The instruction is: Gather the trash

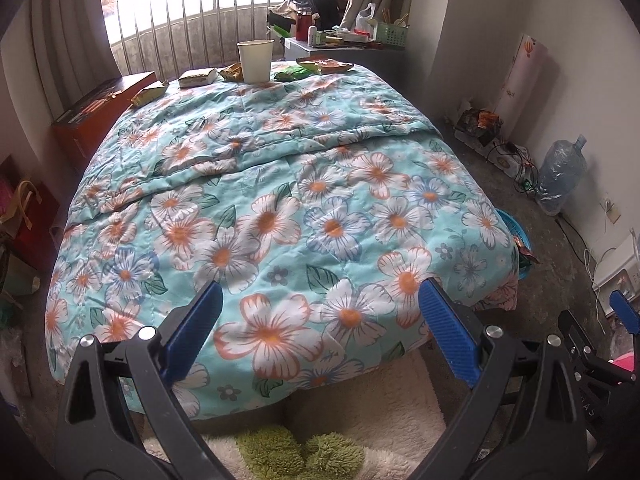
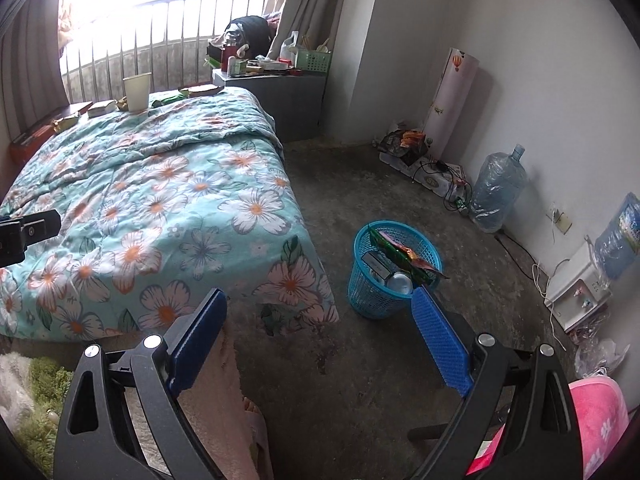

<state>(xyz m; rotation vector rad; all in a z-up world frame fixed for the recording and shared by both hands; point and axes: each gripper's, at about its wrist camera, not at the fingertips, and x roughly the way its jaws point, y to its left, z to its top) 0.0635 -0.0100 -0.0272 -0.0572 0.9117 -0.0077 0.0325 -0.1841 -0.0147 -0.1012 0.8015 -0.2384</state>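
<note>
We held the left gripper (image 1: 320,312) and right gripper (image 2: 318,320) wide and empty; the basket (image 2: 362,292) beside the bed (image 1: 280,200) held some wrappers, while a cup (image 1: 256,60) and packets (image 1: 324,66) remained at the bed's far end.

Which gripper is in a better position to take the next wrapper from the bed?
Probably the left gripper: it is open and points along the bed toward the wrappers. The right gripper, also open, points at the floor beside the basket.
</note>
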